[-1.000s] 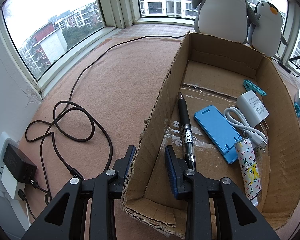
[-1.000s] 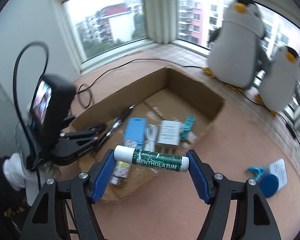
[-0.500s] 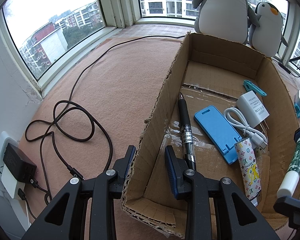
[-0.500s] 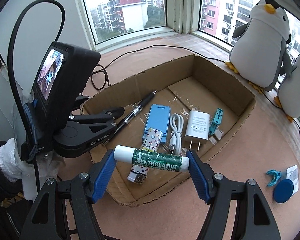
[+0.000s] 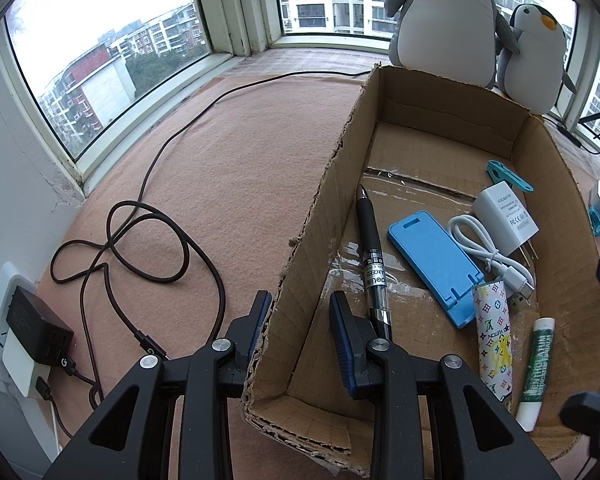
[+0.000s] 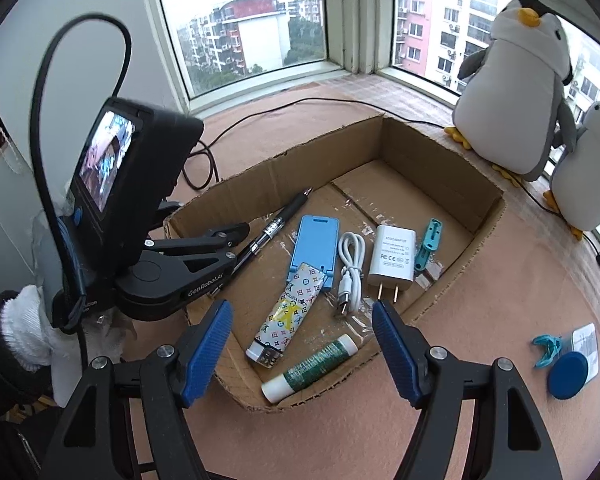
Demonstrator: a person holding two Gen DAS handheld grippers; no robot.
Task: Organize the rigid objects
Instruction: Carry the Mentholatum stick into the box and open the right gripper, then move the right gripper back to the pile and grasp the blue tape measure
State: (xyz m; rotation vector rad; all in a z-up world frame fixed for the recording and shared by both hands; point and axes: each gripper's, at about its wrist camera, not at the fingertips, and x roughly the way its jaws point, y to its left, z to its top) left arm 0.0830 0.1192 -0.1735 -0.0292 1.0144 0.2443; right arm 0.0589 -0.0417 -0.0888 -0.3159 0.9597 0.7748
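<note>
A shallow cardboard box (image 5: pixel 432 116) (image 6: pixel 440 160) lies on the pink mat. In it lie a black pen (image 5: pixel 372 256) (image 6: pixel 276 228), a blue phone stand (image 5: pixel 432 256) (image 6: pixel 314 244), a white cable (image 6: pixel 350 268), a white charger (image 5: pixel 506 216) (image 6: pixel 392 258), a teal clip (image 6: pixel 430 242), a patterned lighter (image 5: pixel 494 340) (image 6: pixel 286 316) and a green Mentholatum lip balm (image 5: pixel 538 364) (image 6: pixel 310 364). My left gripper (image 5: pixel 300 316) straddles the box's left wall, jaws apart a little, each side of the cardboard. My right gripper (image 6: pixel 302 348) is open and empty above the lip balm.
Two plush penguins (image 6: pixel 516 92) stand behind the box by the window. A blue round lid and teal clip on a white card (image 6: pixel 568 360) lie on the mat right of the box. A black cable (image 5: pixel 140 248) loops left of the box toward a wall charger (image 5: pixel 32 328).
My right gripper opened and let go of the lip balm, which now lies in the box's near right corner. My left gripper has stayed on the box wall.
</note>
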